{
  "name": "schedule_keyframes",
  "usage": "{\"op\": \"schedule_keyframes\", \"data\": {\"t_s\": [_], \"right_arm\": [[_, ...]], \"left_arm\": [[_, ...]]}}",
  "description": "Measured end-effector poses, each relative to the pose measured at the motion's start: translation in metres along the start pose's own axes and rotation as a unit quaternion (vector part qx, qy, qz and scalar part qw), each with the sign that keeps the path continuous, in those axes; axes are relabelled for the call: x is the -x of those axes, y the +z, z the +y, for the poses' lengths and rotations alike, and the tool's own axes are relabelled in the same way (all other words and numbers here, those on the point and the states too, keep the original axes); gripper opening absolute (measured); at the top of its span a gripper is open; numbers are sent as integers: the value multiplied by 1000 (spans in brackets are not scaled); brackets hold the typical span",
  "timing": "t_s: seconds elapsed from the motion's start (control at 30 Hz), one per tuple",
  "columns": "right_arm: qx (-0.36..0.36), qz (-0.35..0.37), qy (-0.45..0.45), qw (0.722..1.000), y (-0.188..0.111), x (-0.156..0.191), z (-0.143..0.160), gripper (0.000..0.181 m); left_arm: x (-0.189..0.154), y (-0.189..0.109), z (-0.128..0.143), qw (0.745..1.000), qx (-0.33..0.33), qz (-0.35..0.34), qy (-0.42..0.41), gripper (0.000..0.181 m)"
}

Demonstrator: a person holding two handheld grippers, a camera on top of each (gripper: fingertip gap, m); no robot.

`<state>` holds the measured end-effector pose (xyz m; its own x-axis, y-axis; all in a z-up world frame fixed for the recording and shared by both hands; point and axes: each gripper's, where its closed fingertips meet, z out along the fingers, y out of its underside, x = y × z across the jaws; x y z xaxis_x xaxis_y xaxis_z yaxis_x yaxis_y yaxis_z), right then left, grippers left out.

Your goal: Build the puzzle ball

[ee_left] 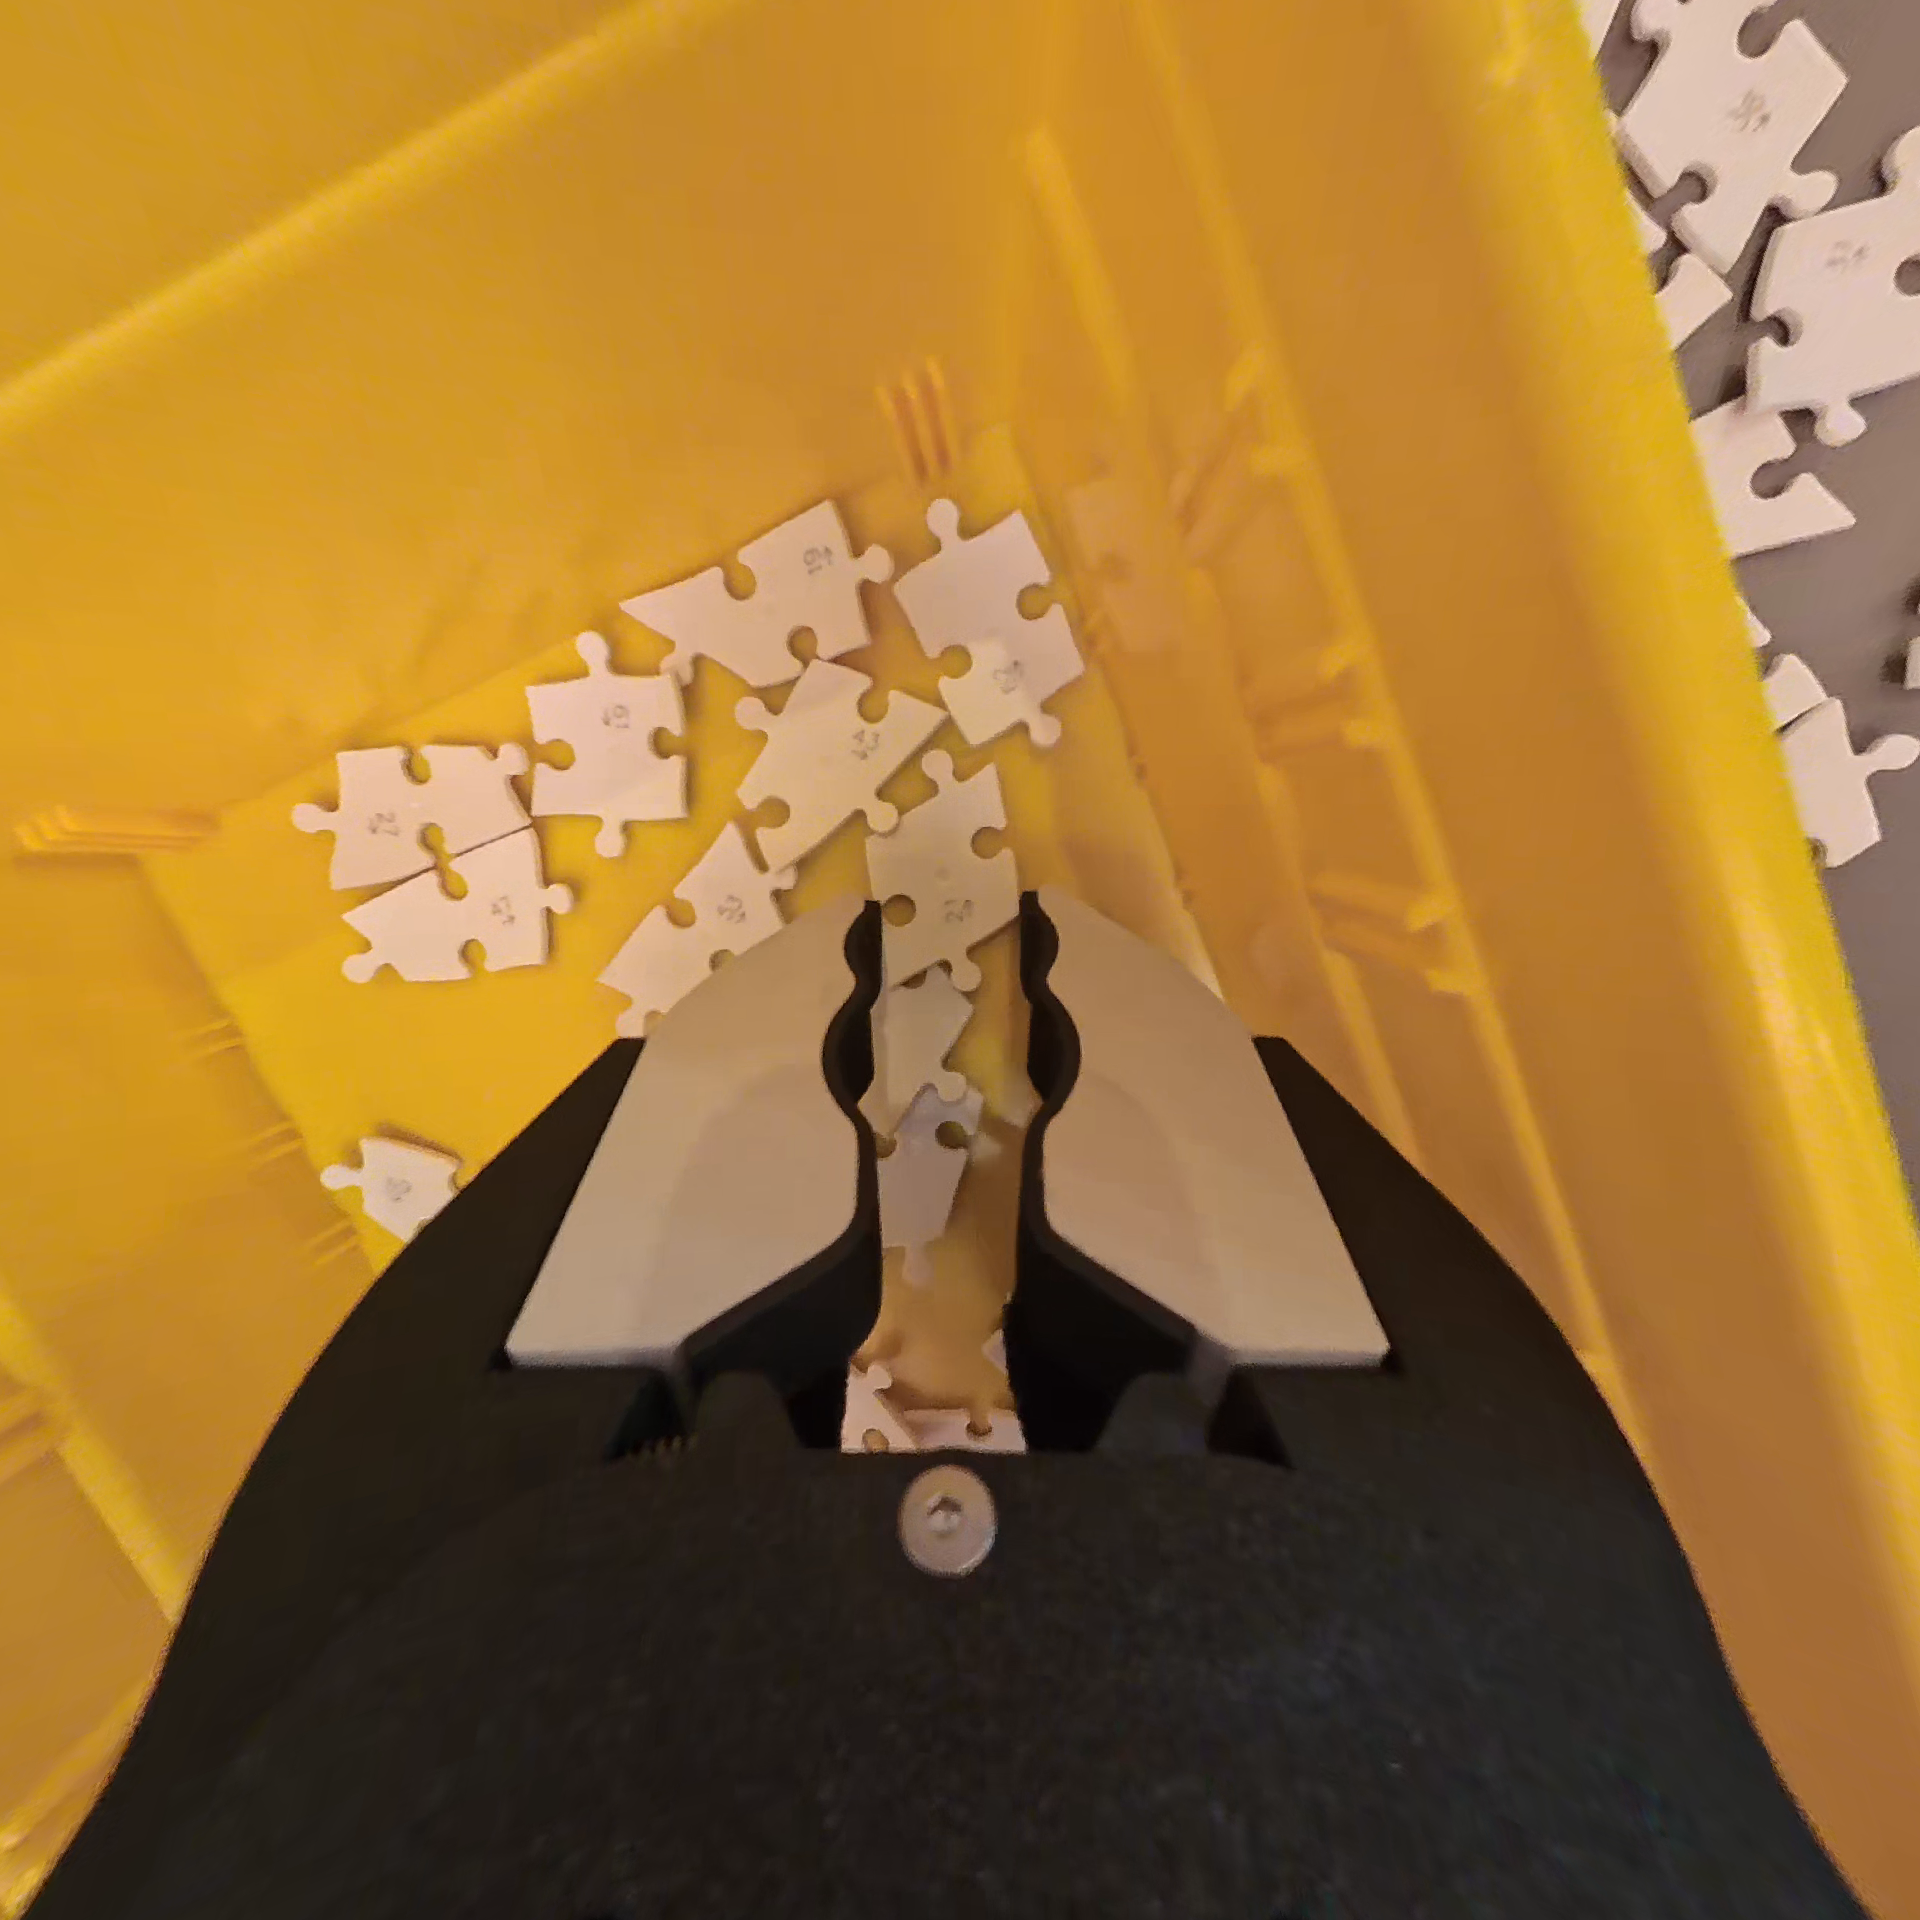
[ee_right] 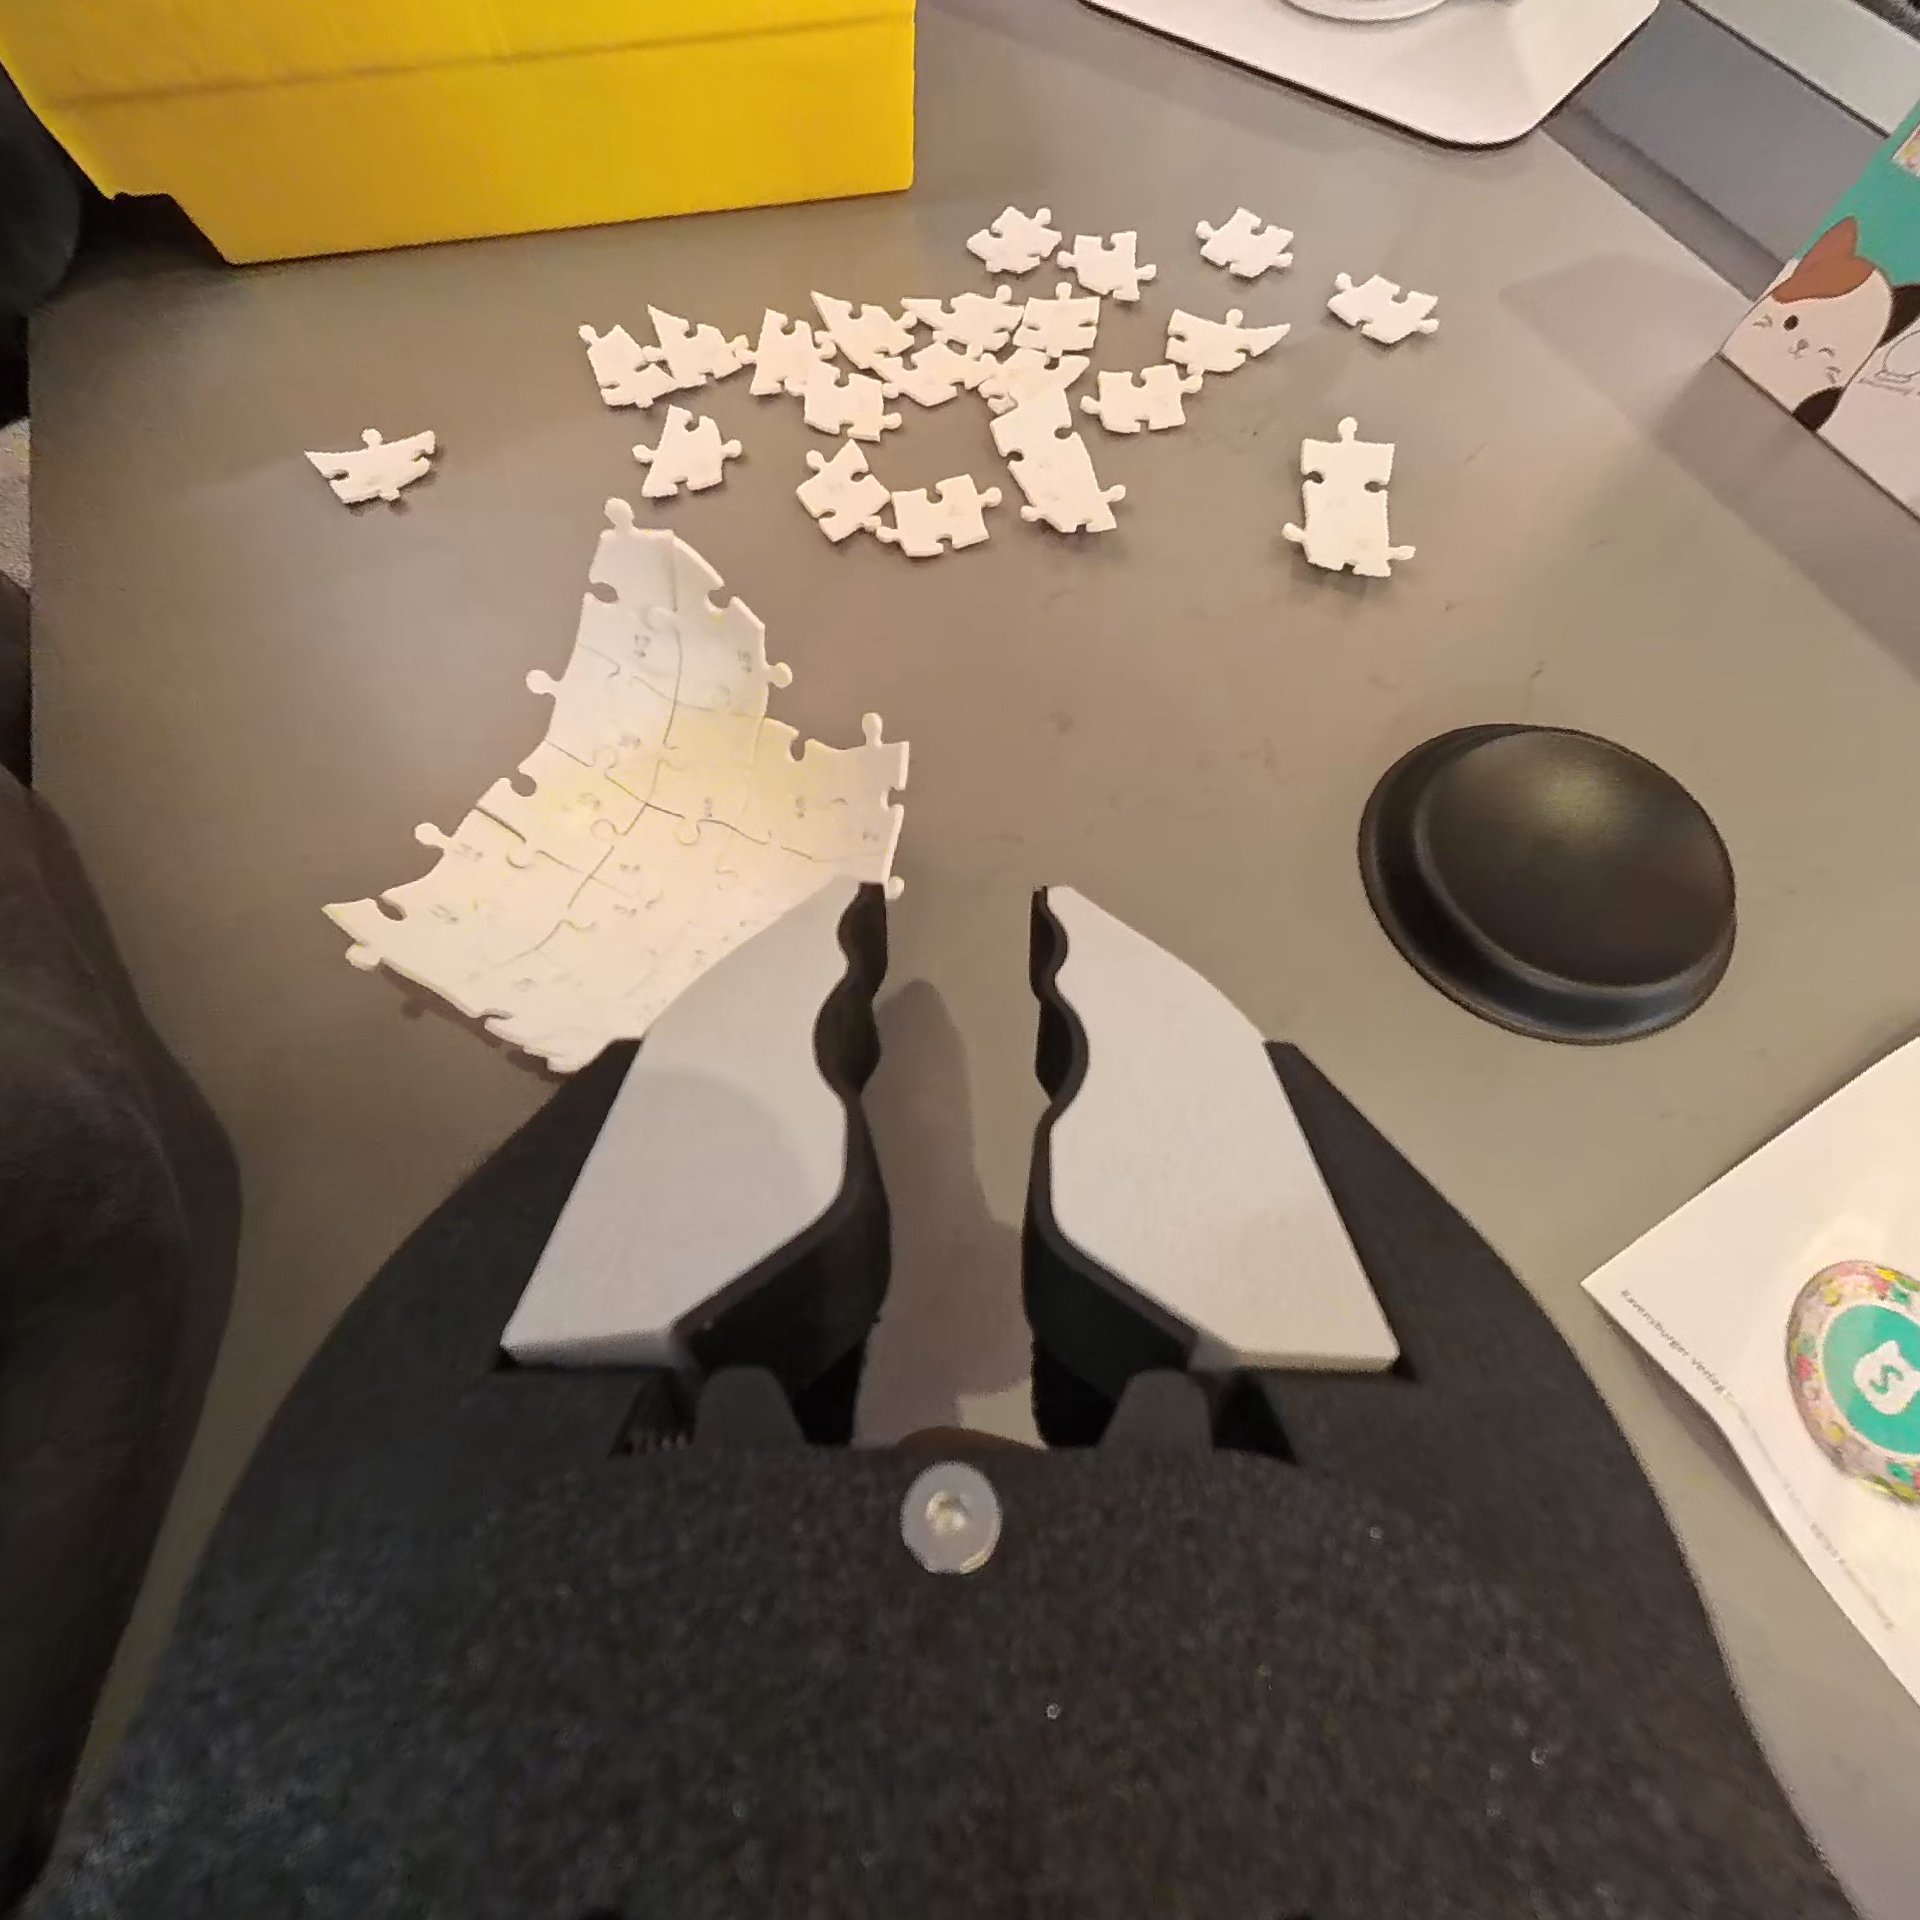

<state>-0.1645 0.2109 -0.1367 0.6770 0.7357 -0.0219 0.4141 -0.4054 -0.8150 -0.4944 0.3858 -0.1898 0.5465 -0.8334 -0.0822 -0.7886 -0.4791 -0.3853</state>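
Note:
In the left wrist view my left gripper is open inside a yellow bin, just above several loose white puzzle pieces on its floor; one piece lies between the fingertips, ungripped. In the right wrist view my right gripper is open and empty over the grey table. A curved, partly built section of the puzzle ball lies just left of its left fingertip. Several loose white pieces are scattered farther back.
A black domed stand sits to the right. The yellow bin stands at the back left. A printed leaflet lies at the right edge, a colourful box at far right. More pieces lie outside the bin. Some 40 cm of space lies between my two pairs of fingers.

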Motion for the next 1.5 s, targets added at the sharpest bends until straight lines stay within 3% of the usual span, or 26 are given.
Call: {"op": "schedule_keyframes", "data": {"t_s": [0.27,0.47,0.6,0.7,0.73,0.8,0.93,1.07,1.17,1.27,1.33,1.5], "right_arm": [[-5,5,-5,1000,-6,0,-2,26],[-12,6,-12,1000,-9,1,-7,26],[-17,3,-15,1000,-9,4,-7,26],[-24,1,-17,1000,-10,6,-6,26],[-26,1,-17,1000,-10,7,-6,26],[-33,1,-17,999,-12,7,-5,26],[-45,6,-19,999,-15,5,-4,26],[-66,20,-22,997,-24,1,-7,26],[-77,32,-19,996,-31,-1,-5,26],[-86,36,-10,996,-37,1,0,26],[-87,31,-3,996,-40,6,4,26],[-75,-17,-11,997,-35,36,13,26]], "left_arm": [[0,-13,2,1000,-9,10,-5,25],[12,-90,4,994,-87,-46,-47,24],[-26,-151,-5,983,-159,-68,-64,24],[-80,-170,-18,977,-197,-53,-57,24],[-100,-169,-24,976,-206,-34,-57,24],[-134,-156,-31,976,-207,0,-63,0],[-170,-102,-33,981,-173,38,-80,0],[-184,-58,-23,987,-131,48,-82,0],[-198,-54,-19,988,-127,55,-70,1],[-229,-62,-16,985,-142,87,-54,26],[-257,-65,-13,981,-150,121,-30,41],[-341,-57,-17,960,-169,212,64,43]]}}
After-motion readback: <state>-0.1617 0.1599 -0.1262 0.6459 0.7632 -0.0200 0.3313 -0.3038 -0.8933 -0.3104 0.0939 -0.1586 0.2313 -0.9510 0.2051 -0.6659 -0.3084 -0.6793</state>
